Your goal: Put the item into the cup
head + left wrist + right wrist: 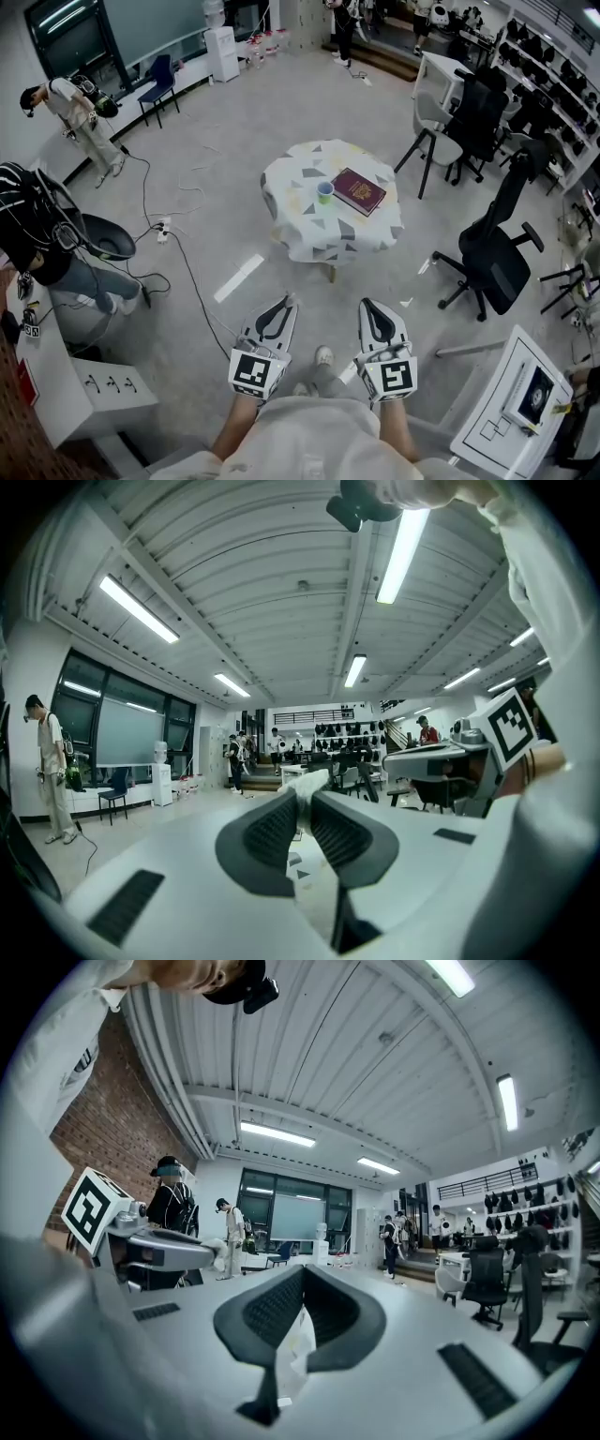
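A small round table (309, 239) with a white cloth of grey triangles stands well ahead of me on the floor. On it sit a green cup (324, 192) and, just right of it, a dark red book (358, 191). Both grippers hang low near my body, far short of the table. The left gripper (289, 301) has its jaws shut with nothing between them, and its own view shows the pads (274, 829) together, pointing at the table. The right gripper (366, 306) is likewise shut and empty, its pads (274, 1309) meeting at the tips.
Black office chairs (492, 253) stand right of the table, a grey chair (439, 141) behind it. Cables (178, 244) run over the floor at the left, near a seated person (42, 244). A white desk (520, 403) is at the lower right, a white cabinet (80, 389) at the lower left.
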### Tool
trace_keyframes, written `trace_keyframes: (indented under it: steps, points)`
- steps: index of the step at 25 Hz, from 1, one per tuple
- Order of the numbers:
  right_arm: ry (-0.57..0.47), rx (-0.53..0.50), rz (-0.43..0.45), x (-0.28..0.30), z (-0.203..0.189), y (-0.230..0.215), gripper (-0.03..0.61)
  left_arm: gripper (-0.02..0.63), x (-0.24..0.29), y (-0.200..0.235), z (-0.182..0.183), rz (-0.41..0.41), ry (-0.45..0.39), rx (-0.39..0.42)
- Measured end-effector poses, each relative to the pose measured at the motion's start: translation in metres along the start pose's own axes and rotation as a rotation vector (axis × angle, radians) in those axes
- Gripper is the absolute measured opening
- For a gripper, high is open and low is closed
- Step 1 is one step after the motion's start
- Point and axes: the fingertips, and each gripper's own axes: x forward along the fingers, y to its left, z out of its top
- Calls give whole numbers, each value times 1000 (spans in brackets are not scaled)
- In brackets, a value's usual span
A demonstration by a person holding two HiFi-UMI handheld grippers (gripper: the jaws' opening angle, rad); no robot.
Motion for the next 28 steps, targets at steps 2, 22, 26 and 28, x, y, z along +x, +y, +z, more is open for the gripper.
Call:
trace_keyframes:
  steps: [2,22,26,28]
  points:
    - [5,0,2,8,-2,-6,8,57,10,2,3,0,-3,1]
    - [20,17,16,91,-9,-94,8,57,124,26,15,31,-3,10]
    - [3,24,30,104,-9,-115,8,57,147,26,13,40,16,12]
    - [7,27,34,110,-10,-125,7,57,157,25,15,45,19,17]
